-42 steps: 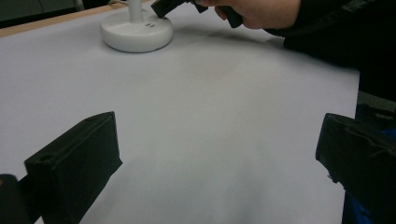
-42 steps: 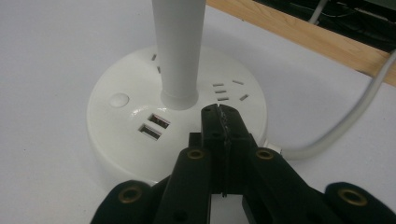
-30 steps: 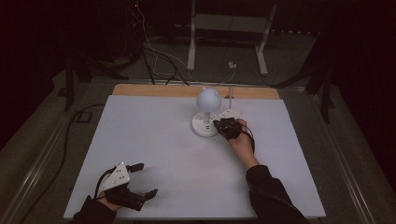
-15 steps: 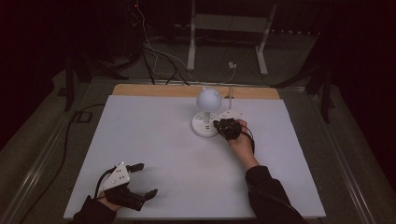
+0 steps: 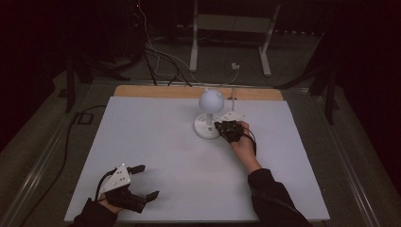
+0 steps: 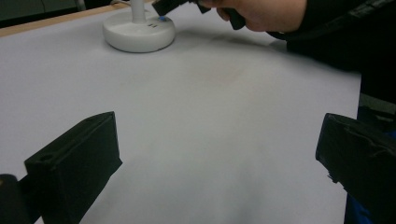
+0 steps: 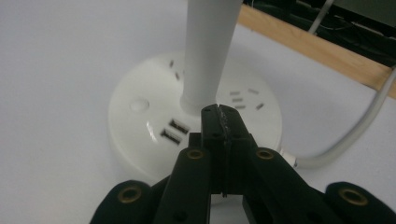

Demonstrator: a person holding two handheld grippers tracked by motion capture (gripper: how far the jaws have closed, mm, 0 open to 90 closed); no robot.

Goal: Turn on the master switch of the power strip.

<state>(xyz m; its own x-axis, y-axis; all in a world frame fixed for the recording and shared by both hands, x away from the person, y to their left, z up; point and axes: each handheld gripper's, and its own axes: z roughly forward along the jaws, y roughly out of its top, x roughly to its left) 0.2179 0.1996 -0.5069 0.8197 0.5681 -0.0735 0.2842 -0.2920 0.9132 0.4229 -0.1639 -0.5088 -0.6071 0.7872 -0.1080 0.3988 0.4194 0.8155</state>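
Note:
A white lamp with a round shade (image 5: 211,99) stands on a round white base (image 5: 206,128) with sockets and USB ports (image 7: 171,131), at the far middle of the white table (image 5: 156,142). My right gripper (image 5: 222,128) is shut with nothing between its jaws, its tips over the base (image 7: 140,121) beside the stem (image 7: 205,51). Whether they touch the base I cannot tell. My left gripper (image 5: 144,182) rests open near the table's front left corner, its wide-apart fingers (image 6: 74,163) over bare table. In the left gripper view the base (image 6: 138,32) shows far off.
A white cable (image 7: 345,135) runs from the base toward the far edge, where a wooden strip (image 5: 156,91) borders the table. A white plug block (image 5: 231,116) lies behind my right hand. Stand legs (image 5: 194,42) and cables (image 5: 156,56) are on the floor beyond.

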